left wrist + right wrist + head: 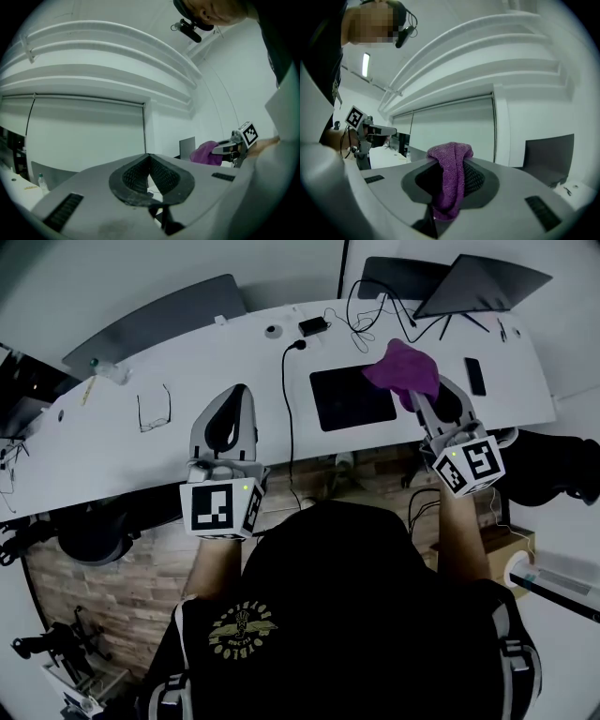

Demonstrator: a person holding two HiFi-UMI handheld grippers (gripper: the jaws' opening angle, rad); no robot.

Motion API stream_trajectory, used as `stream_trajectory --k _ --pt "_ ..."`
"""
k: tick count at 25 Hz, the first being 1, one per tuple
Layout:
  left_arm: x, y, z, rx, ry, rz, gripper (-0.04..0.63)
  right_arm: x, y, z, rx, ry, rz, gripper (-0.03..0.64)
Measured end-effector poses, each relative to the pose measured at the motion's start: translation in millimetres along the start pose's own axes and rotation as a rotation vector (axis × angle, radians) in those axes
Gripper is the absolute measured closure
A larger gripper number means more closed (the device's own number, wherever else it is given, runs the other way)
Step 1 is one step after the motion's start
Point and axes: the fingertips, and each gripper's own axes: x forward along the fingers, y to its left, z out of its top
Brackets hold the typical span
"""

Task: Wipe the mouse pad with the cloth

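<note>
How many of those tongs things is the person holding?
2. The left tongs are shut and empty, over the white desk. The right tongs grip the purple cloth by the black mouse pad, at its right edge. None seem hidden.

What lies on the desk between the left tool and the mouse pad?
A black cable crosses the desk between the left tool and the mouse pad; the rest of that stretch is bare. The head view shows it.
</note>
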Motion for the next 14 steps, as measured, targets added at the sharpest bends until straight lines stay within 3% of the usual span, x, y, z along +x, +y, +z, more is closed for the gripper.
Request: stream_trajectory --k 9,14 --pt "-22.1 10.7 -9.6 -0.013 0.005 0.066 0.592 0.4 25.5 15.3 -0.063 -0.003 0.061 0.532" --pt "-28.2 -1.5 -14.6 -0.012 0.019 0.057 0.593 -11.7 25.7 9.8 -0.063 0.007 0.079 0.532"
